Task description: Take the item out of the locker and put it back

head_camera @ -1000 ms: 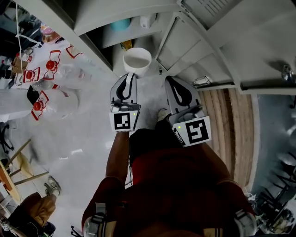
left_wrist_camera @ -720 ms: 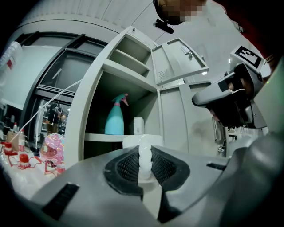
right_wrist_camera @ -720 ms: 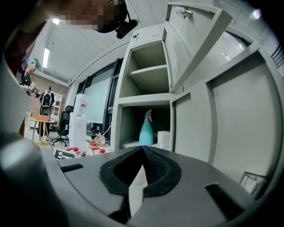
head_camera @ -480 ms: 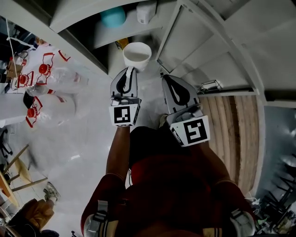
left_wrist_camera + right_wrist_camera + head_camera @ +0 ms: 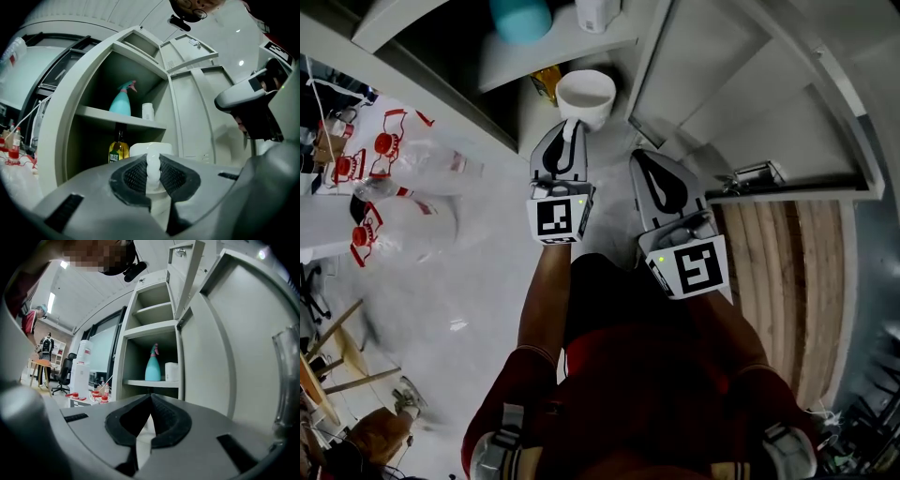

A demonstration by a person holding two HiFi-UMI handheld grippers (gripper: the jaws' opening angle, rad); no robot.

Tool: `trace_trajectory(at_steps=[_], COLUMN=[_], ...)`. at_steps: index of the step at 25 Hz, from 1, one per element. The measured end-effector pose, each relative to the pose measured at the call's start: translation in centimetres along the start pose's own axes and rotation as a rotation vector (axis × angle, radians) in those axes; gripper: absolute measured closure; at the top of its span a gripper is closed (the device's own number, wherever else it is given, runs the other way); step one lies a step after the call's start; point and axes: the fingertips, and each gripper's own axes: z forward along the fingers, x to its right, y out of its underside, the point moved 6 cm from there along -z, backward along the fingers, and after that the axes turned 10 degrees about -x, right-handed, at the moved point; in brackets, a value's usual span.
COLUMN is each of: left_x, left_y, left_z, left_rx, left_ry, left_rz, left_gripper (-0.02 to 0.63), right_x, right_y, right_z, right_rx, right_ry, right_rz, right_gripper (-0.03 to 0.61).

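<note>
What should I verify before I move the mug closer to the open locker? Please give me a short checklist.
1. Left claw shut on the handle of the mug: ok.
2. Mug upright: ok.
3. Locker door open: ok.
4. Right claw shut and holding nothing: ok.
5. Free space beside the oil bottle in the lower compartment: cannot tell, the left claw hides it.

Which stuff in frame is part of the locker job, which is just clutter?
In the job: white ceramic mug, handle clamped in left hand-held gripper; open grey metal locker.
Lying about: teal plastic spray bottle; small white container; yellow oil bottle; clear jugs with red caps.
</note>
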Motion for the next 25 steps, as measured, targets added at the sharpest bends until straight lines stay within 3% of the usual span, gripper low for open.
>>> trace_trajectory(at_steps=[19, 25], left_x=[-0.5, -0.8], left_y=[4.7, 5.0], left_z=[2.4, 3.4], left_rx=[0.033, -0.043], left_ry=[-0.044, -0.025], left_rz=[0.009, 0.007], left_gripper=[0.565, 0.563], right_x=[-1.2, -1.4], right_y=[6.9, 8.5], right_z=[1.4, 2.3], right_rx=[0.162, 0.202], right_ry=[0.003, 0.001], right_rz=[-0.049, -0.049], right_gripper=[0.578, 0.578])
